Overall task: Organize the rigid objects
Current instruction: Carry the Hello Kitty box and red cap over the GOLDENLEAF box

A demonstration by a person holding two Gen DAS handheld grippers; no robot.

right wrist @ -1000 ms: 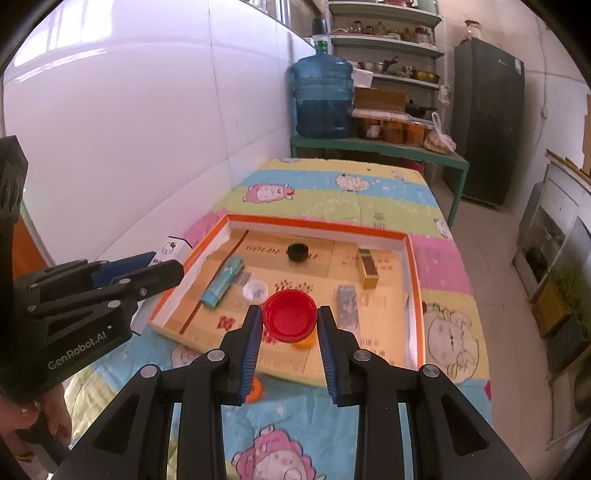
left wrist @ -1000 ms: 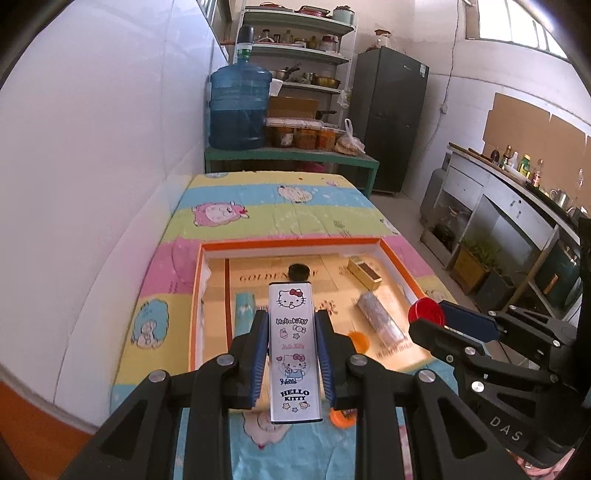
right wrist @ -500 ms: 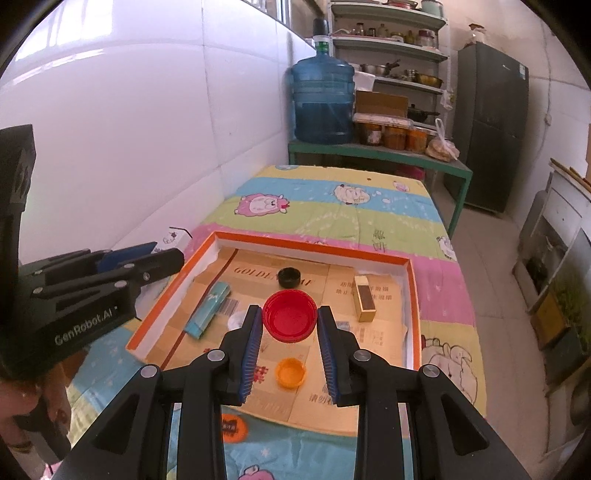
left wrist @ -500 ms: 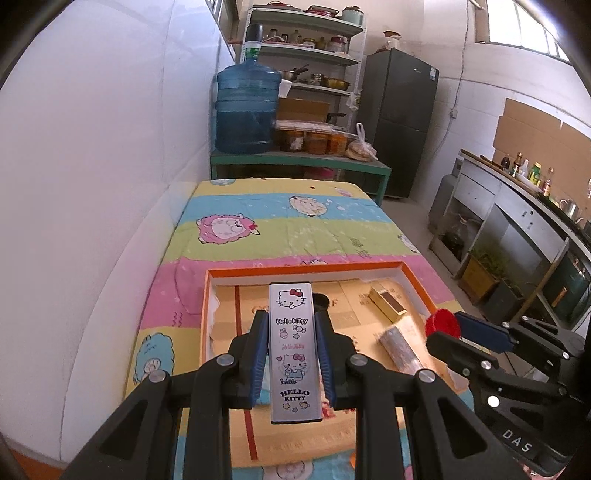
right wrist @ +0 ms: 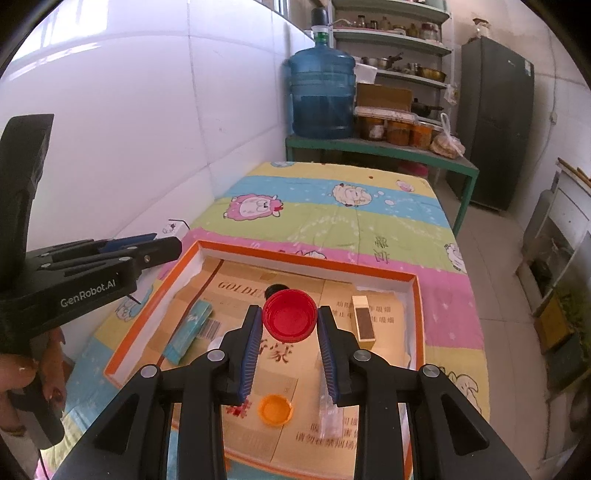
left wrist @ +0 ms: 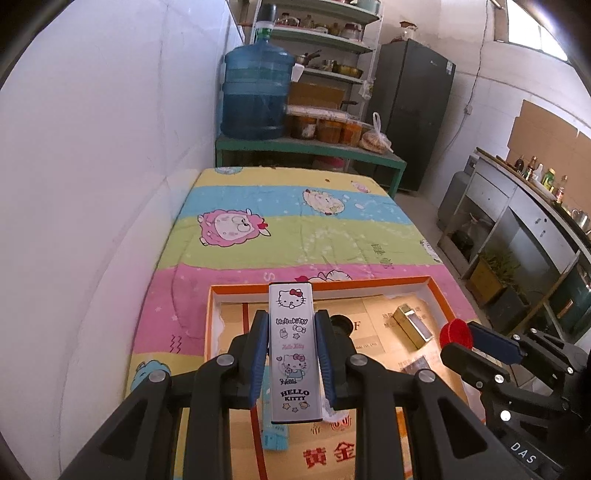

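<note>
Pinching the Hello Kitty case (left wrist: 294,350), long axis toward 12 o'clock, the left gripper (left wrist: 291,356) hung over the tray (left wrist: 439,291); the right gripper (right wrist: 290,338) clamped the red cap (right wrist: 290,314).

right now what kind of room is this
Probably a home kitchen or pantry: shelves of pots and jars, a dark fridge, a big water jug and a counter with bottles.
</note>
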